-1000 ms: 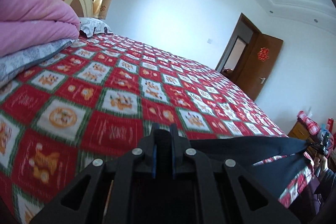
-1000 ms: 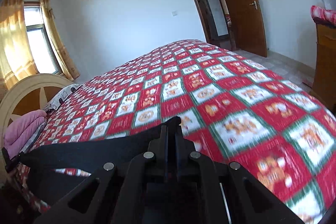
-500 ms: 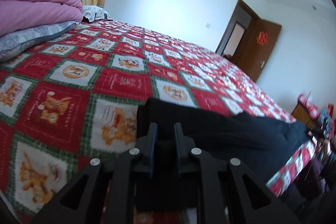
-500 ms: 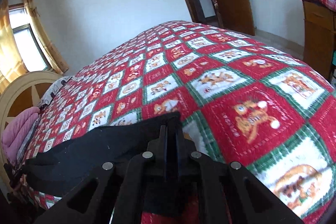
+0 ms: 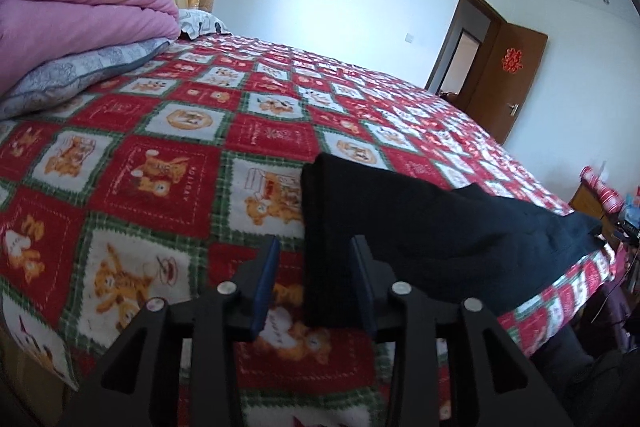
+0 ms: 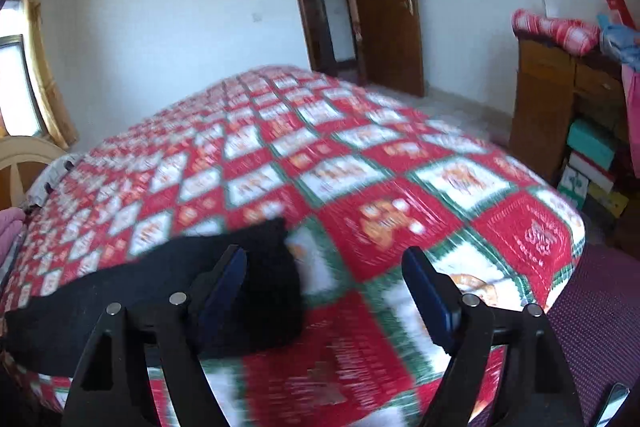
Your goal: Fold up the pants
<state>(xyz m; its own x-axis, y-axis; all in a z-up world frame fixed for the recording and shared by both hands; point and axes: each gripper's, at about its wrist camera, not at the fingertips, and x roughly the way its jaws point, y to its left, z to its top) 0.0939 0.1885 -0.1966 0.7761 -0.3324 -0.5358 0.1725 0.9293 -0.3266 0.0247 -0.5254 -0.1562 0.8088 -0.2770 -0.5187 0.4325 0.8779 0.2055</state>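
I have the black pants (image 5: 420, 227) lying along the bed's (image 5: 160, 163) near edge; both jaws are opening, cloth between them but seemingly unpressed. One fold looks done; more remain.

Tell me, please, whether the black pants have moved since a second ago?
Yes. The black pants were stretched taut at the near bed edge; now they lie slack farther onto the red checked bedspread, toward the pink quilt.

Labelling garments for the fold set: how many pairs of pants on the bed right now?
1. The black pants lie along the near edge of the red patterned bedspread, one end between the opening left gripper jaws. More could be hidden off-frame.
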